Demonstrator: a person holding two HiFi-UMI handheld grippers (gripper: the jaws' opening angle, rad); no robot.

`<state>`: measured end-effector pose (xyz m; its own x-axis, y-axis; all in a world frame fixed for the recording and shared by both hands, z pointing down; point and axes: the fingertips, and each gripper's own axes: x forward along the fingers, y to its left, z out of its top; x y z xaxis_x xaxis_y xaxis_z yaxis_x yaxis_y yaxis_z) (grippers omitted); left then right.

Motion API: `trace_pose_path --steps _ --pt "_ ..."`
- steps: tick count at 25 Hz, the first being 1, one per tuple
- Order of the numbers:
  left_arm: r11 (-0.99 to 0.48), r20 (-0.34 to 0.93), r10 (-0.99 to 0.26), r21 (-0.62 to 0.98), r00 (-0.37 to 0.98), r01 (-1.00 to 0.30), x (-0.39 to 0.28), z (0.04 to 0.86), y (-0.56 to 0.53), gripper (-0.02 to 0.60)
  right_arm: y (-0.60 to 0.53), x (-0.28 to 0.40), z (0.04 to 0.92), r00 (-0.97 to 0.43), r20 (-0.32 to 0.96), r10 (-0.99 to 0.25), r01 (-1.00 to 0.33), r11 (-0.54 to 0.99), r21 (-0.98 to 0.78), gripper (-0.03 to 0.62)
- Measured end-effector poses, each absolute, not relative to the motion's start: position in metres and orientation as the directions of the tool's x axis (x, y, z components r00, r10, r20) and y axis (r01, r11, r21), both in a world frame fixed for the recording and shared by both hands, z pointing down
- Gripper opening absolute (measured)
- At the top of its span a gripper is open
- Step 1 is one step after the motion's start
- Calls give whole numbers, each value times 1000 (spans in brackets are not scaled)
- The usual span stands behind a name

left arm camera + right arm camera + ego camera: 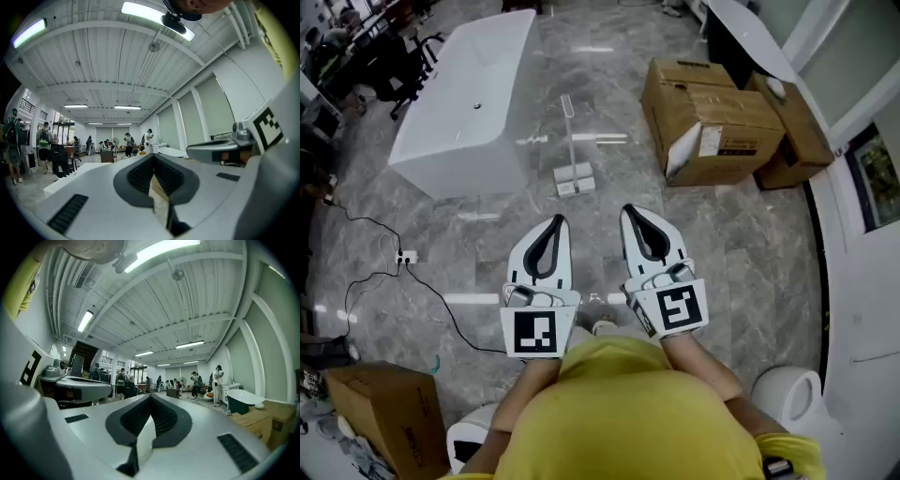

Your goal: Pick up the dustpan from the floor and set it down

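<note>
A white long-handled dustpan [573, 177] stands on the grey marble floor, its thin handle rising upright. It lies ahead of both grippers and well below them. My left gripper [557, 221] is held level in front of the person's yellow shirt, jaws shut with nothing between them. My right gripper [627, 211] is level beside it, also shut and empty. In the left gripper view the left gripper [153, 158] has its dark pads meeting at the tip. The right gripper [150, 398] looks the same in its own view. The dustpan is in neither gripper view.
A white bathtub [469, 103] stands at the far left and cardboard boxes [712, 122] at the far right. A power strip [406, 257] with a black cable lies left. Another box [384, 412] sits at lower left. People stand far off [218, 378].
</note>
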<state>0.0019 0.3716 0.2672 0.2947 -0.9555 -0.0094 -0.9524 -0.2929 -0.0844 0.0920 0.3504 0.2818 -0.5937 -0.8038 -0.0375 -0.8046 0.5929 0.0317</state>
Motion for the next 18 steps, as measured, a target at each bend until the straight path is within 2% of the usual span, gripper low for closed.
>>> trace_pose_path --steps 8,18 --pt "-291 -8 -956 -75 293 -954 6 270 350 3 326 101 286 -602 -42 -798 -798 602 2 11" --pt "-279 4 -960 -66 279 -958 -20 291 287 3 267 93 306 -587 -27 -809 -809 587 7 11"
